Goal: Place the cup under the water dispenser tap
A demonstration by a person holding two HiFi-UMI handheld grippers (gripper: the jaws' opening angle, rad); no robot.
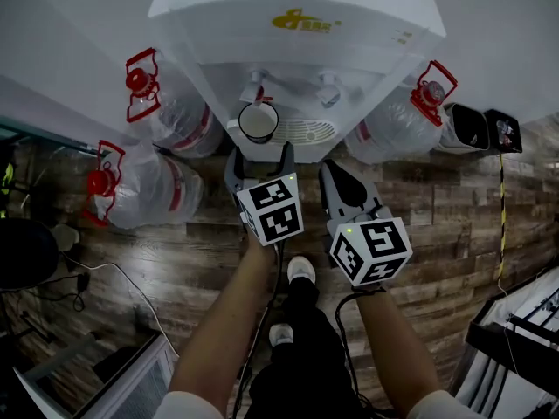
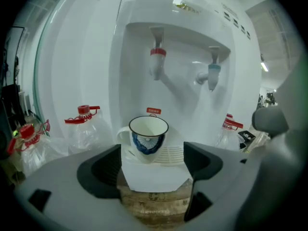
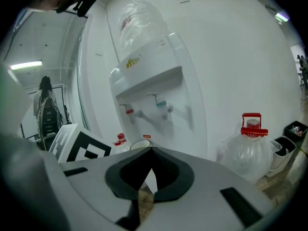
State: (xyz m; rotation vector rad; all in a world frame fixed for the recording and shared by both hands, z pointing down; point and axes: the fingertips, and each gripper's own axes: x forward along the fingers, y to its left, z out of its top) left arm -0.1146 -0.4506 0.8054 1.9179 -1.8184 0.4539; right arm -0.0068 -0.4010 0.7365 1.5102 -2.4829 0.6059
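Observation:
A white cup (image 1: pixel 258 121) with a dark rim and a blue pattern (image 2: pixel 147 137) stands on the drip tray (image 1: pixel 307 132) of the white water dispenser (image 1: pixel 297 24). It sits below the red tap (image 2: pixel 157 60), and the blue tap (image 2: pixel 213 74) is to its right. My left gripper (image 1: pixel 260 154) (image 2: pixel 153 154) is open just short of the cup, with nothing between its jaws. My right gripper (image 1: pixel 336 171) (image 3: pixel 150 150) is shut and empty, to the right of the left one. In the right gripper view only the cup's rim (image 3: pixel 138 143) shows over the jaws.
Large water bottles with red caps lie on the wooden floor left of the dispenser (image 1: pixel 175 112) (image 1: pixel 144 188) and right of it (image 1: pixel 397 122). Black bins (image 1: pixel 467 127) stand at the far right. Cables (image 1: pixel 105 273) run across the floor at left. The person's shoes (image 1: pixel 300 270) are below the grippers.

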